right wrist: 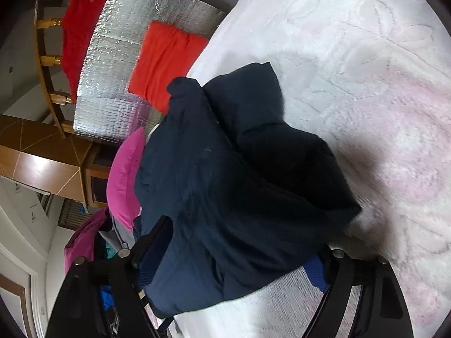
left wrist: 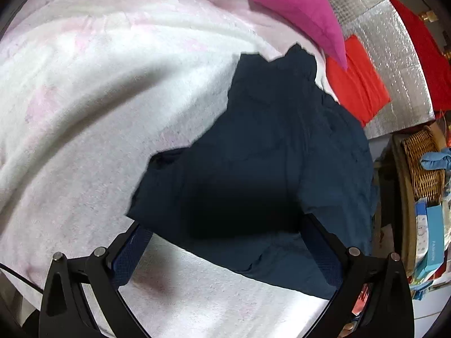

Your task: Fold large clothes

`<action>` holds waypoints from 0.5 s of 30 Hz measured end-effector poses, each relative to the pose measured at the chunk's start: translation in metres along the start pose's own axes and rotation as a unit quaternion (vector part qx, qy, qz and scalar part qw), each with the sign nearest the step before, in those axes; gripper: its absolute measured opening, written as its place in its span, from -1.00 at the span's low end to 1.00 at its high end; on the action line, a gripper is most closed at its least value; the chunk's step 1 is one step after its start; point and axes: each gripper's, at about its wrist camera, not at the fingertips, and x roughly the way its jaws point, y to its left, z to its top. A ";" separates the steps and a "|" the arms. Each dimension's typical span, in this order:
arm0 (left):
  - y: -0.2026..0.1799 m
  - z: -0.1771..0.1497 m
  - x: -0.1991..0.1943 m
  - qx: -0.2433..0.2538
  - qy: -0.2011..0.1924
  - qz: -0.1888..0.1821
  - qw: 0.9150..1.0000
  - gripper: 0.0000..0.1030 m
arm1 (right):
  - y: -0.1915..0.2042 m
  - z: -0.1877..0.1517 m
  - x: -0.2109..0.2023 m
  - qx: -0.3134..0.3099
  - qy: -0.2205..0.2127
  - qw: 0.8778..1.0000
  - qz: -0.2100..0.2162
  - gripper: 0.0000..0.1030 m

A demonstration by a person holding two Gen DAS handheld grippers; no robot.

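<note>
Left wrist view shows a dark blue jacket [left wrist: 267,146] lying in a lump on a fluffy white and pink blanket [left wrist: 84,98]. It looks like a bed, not a table. The left gripper [left wrist: 225,242] hangs just over the near edge of the jacket. Its fingers [left wrist: 132,250] are spread wide, and they do not pinch the cloth.

Right wrist view shows the same jacket [right wrist: 239,183] from the other side. It is puffy and already doubled over on itself. The right gripper [right wrist: 234,256] also has its fingers [right wrist: 153,242] spread wide. The jacket sits between them, but the fingers do not seem to squeeze it.

I think the fold has just been laid down and both hands are letting go. To do this well, the fingers should open all the way and lift off softly, so the puffy cloth does not pop back up. The edges should line up, and the lump on top should be patted flat. The jacket hangs a bit over the bed's side, so it may slide if pulled.

Beside the bed, a brown wicker basket [left wrist: 422,163] stands on the floor side. Something light blue [left wrist: 435,160] pokes out of it, and I cannot tell what it is. Below it are some blue and white boxes [left wrist: 431,239]. A pink pillow [left wrist: 296,8] and a folded orange cloth [left wrist: 358,84] lie near, the orange one on a shiny silver mat [left wrist: 394,56].
</note>
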 end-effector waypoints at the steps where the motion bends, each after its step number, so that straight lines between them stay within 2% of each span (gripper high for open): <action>1: 0.001 -0.001 -0.005 0.004 -0.005 0.003 1.000 1.00 | 0.002 0.001 0.002 0.000 -0.003 1.000 0.000 0.68; 4: 0.011 -0.008 -0.013 -0.007 -0.008 -0.005 1.000 1.00 | -0.001 0.004 0.001 -0.004 -0.002 1.000 0.000 0.69; 7: 0.016 -0.022 -0.013 -0.024 0.006 -0.021 0.999 1.00 | 0.001 0.006 0.003 -0.007 0.000 1.000 0.002 0.66; 9: 0.014 -0.026 -0.010 -0.025 0.008 -0.029 0.999 1.00 | 0.002 0.005 0.000 -0.016 -0.003 1.000 -0.001 0.54; 11: 0.009 -0.028 -0.007 -0.020 0.004 -0.041 0.999 0.99 | 0.007 0.003 -0.001 -0.036 -0.008 0.999 -0.014 0.30; 12: 0.006 -0.026 -0.005 -0.020 0.001 -0.053 0.998 0.99 | 0.009 0.002 -0.001 -0.045 -0.010 0.999 -0.020 0.27; 13: 0.003 -0.024 -0.003 -0.022 -0.003 -0.063 0.998 0.88 | 0.010 0.002 -0.002 -0.051 -0.010 0.998 -0.023 0.24; 14: 0.001 -0.021 -0.001 -0.024 -0.010 -0.070 0.997 0.57 | 0.009 0.002 -0.002 -0.054 -0.009 0.998 -0.025 0.22; 15: 0.000 -0.019 0.002 -0.025 -0.013 -0.069 0.997 0.48 | 0.008 0.003 -0.002 -0.054 -0.005 0.998 -0.025 0.22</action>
